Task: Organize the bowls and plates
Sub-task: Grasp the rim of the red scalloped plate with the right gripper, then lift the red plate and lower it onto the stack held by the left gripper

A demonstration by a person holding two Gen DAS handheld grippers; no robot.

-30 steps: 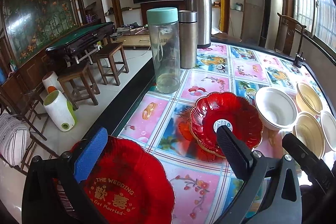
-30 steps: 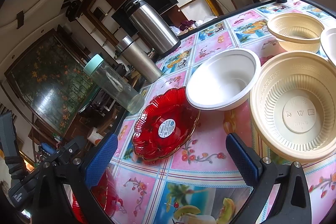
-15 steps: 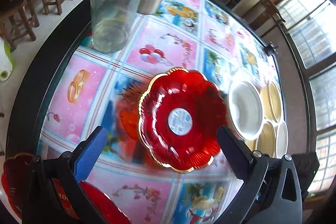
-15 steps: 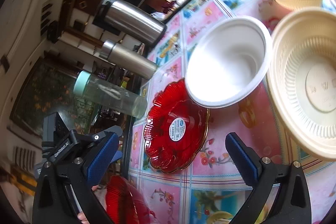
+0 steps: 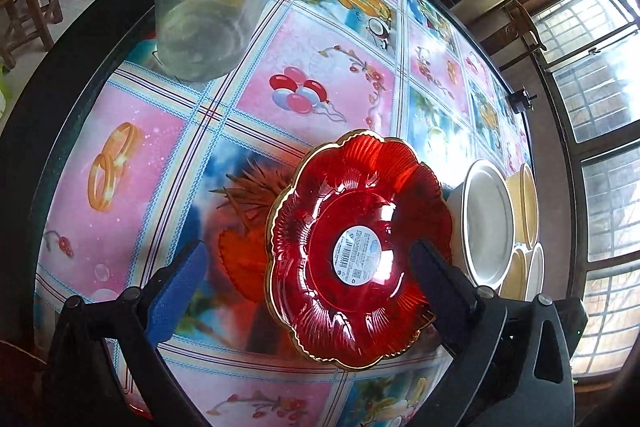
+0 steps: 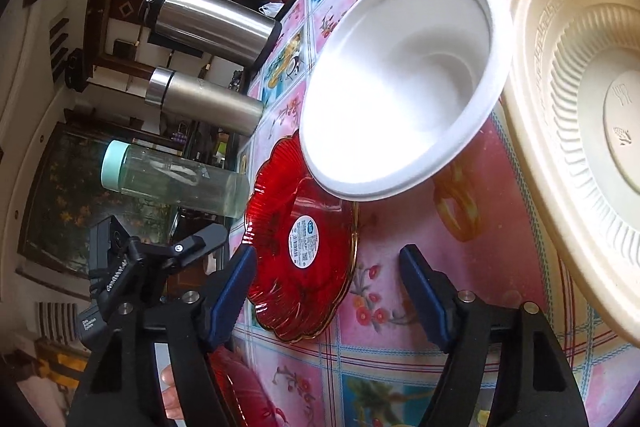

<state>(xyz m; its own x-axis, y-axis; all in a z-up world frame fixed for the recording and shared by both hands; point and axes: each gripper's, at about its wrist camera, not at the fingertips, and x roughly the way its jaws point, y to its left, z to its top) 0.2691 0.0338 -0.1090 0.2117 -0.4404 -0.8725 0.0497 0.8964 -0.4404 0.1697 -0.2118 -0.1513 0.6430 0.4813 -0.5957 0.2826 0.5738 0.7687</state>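
A red scalloped plate [image 5: 360,255] with a gold rim and a white sticker lies on the patterned tablecloth. My left gripper [image 5: 308,287] hovers open just above it, the blue pad left of the rim and the black finger over the plate's right side. The same red plate [image 6: 304,251] shows in the right wrist view, with my right gripper [image 6: 328,291] open over its near edge and empty. A white bowl [image 6: 400,87] overlaps the plate's far rim, and a beige bowl [image 6: 580,107] sits to its right. A second red plate [image 6: 240,387] lies at the bottom left.
A clear bottle with a mint cap [image 6: 172,183], a steel flask [image 6: 204,103] and a steel thermos [image 6: 212,23] stand along the table's far left. More beige bowls [image 5: 528,203] cluster behind the white bowl [image 5: 486,223]. The table's dark edge [image 5: 80,75] curves along the left.
My left gripper has moved forward and tipped down over the stickered red plate, leaving the other red plate behind. My right gripper has come closer to the red plate and white bowl.
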